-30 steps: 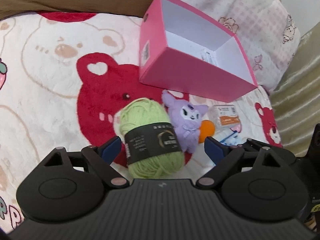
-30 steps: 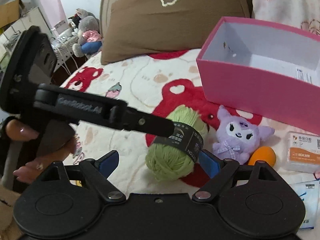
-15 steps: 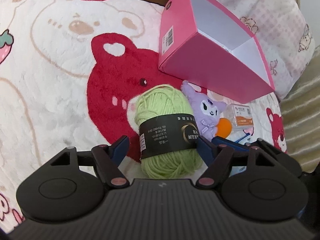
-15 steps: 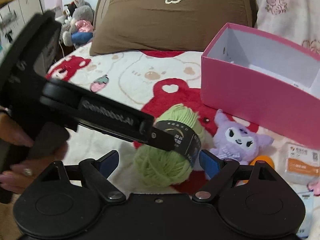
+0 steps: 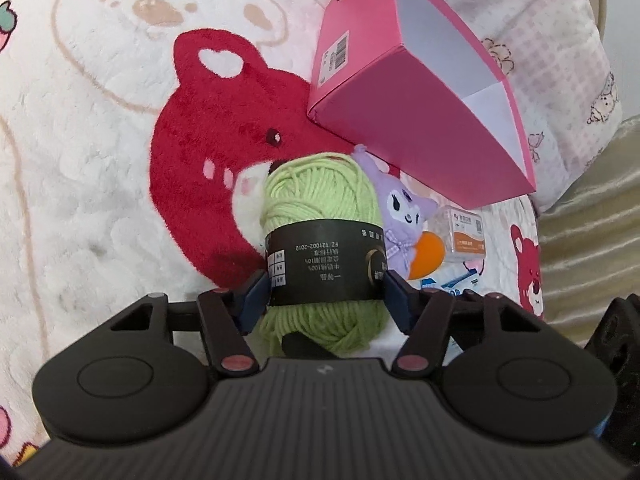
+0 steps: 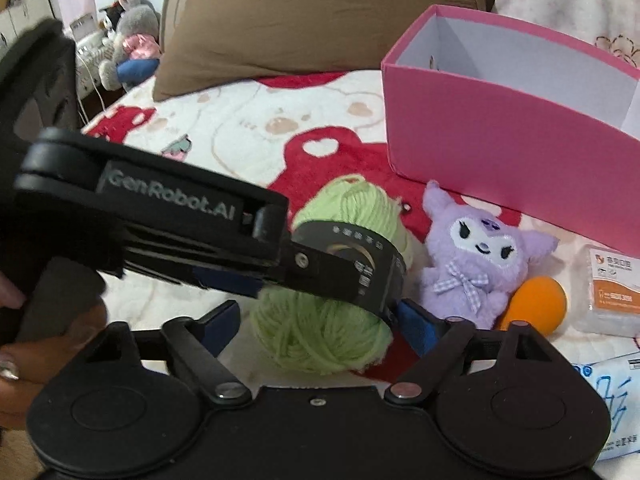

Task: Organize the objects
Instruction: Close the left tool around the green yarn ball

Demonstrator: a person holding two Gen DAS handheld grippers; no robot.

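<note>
A green yarn ball (image 5: 320,200) with a black paper band lies on a bear-print blanket (image 5: 100,180). My left gripper (image 5: 326,296) straddles it, its jaws closing, and both blue pads touch the band's sides. From the right wrist view its near finger (image 6: 320,268) lies across the yarn ball (image 6: 352,208). My right gripper (image 6: 320,324) hovers just in front of the ball. Its jaws are closing but stand wide, and the pads are off the wool. An open pink box (image 5: 400,120) stands behind, its white inside bare where visible.
A purple plush toy (image 6: 476,256), an orange ball (image 6: 536,300), a clear plastic case (image 6: 612,292) and a blue-and-white packet (image 6: 608,392) lie right of the yarn. A brown pillow (image 6: 320,20) sits at the back. A hand (image 6: 40,340) holds the left gripper.
Both grippers sank toward the yarn ball. The left jaws closed in until their pads met the black band. The right jaws narrowed a little.
</note>
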